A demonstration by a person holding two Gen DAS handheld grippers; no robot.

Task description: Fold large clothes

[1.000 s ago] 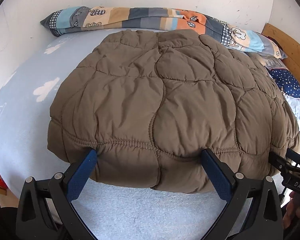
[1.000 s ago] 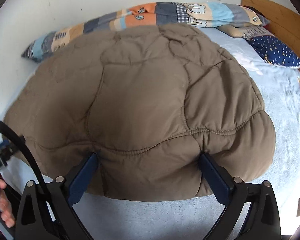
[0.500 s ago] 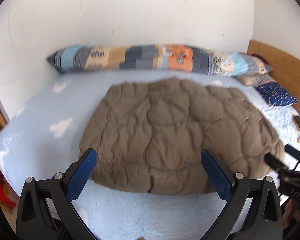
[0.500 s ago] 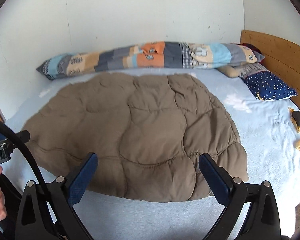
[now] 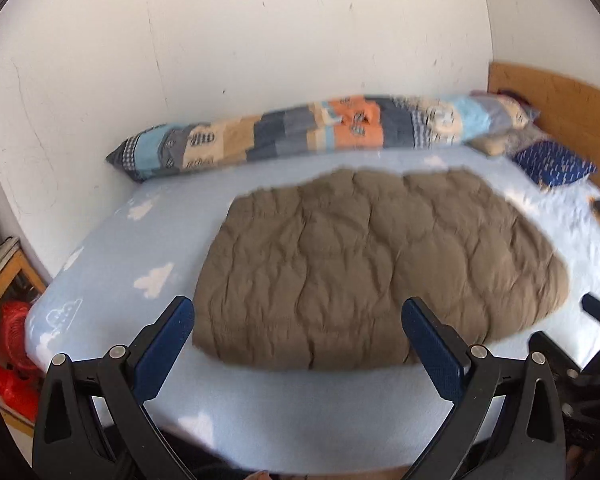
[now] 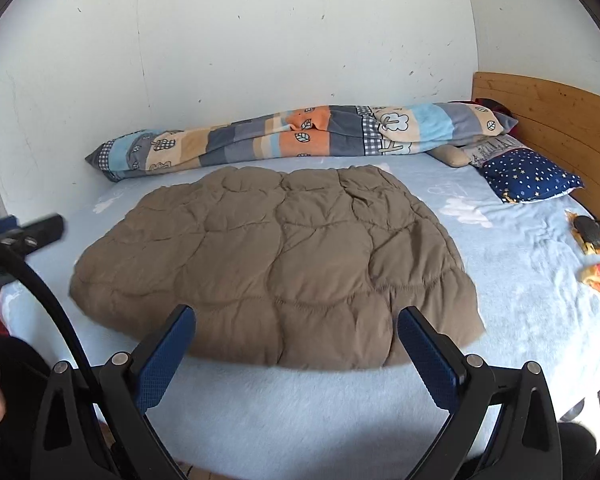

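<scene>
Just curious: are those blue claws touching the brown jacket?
Apart. In both wrist views the open left gripper and right gripper hang above bare bed sheet, short of the jacket.

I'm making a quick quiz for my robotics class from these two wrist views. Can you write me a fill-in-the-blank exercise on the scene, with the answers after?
1. The quilted jacket lying on the bed is ____ in colour.
2. The left tongs and right tongs are both ____, holding nothing.
3. The patchwork bolster lies along the white ____.
4. The navy pillow near the wooden headboard is patterned with ____.

Answers: brown; open; wall; stars
</scene>
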